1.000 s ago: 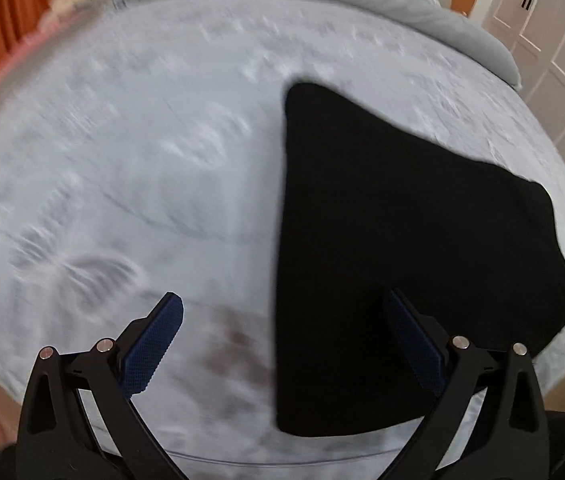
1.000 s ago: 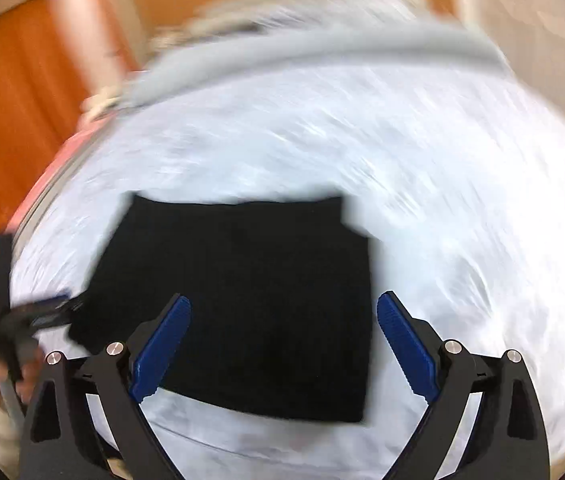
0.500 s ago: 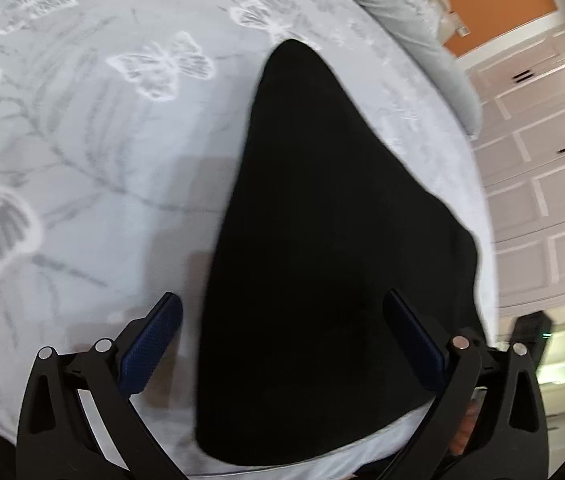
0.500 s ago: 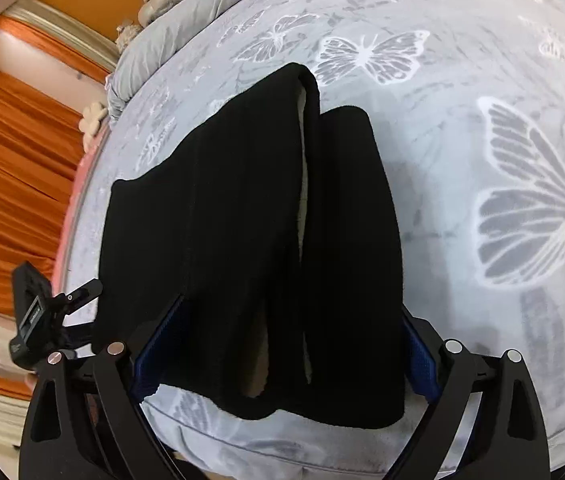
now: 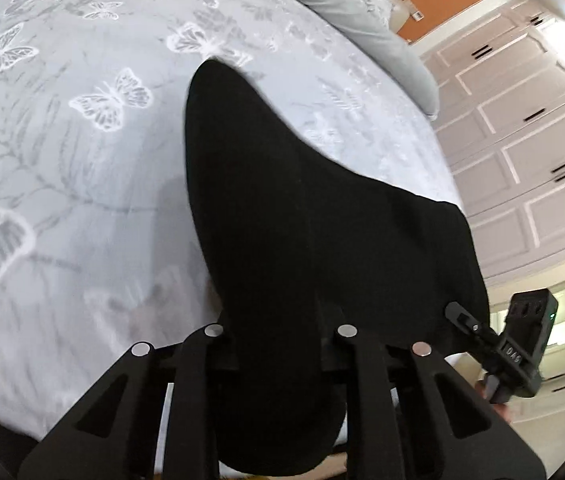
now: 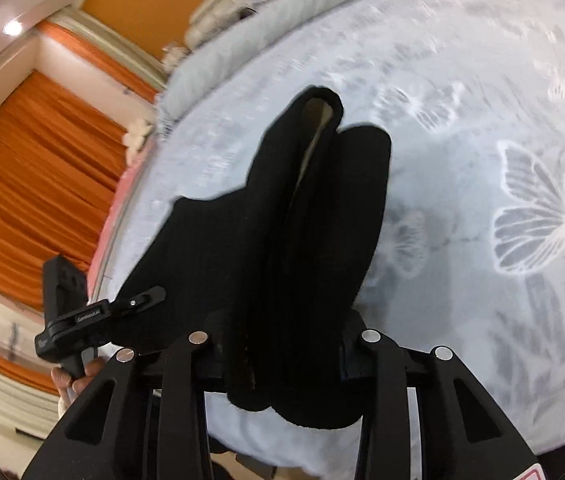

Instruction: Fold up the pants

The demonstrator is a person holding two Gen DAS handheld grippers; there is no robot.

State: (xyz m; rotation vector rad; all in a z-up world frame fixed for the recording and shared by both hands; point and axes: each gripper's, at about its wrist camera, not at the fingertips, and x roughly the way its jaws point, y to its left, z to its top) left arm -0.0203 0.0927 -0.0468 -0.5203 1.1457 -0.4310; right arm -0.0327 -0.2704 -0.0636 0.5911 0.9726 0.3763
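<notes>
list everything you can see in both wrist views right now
pants: one, black, folded, on the near edge of the bed, near end bunched between both grippers
bedspread: one, pale grey with white butterflies, covering the bed
pillow: one, grey, far end of the bed
curtain: orange, beside the bed
cabinet doors: white, panelled, on the other side
left gripper: one, black, shut on the pants
right gripper: one, black, shut on the pants
hand: one, holding the left gripper's handle
</notes>
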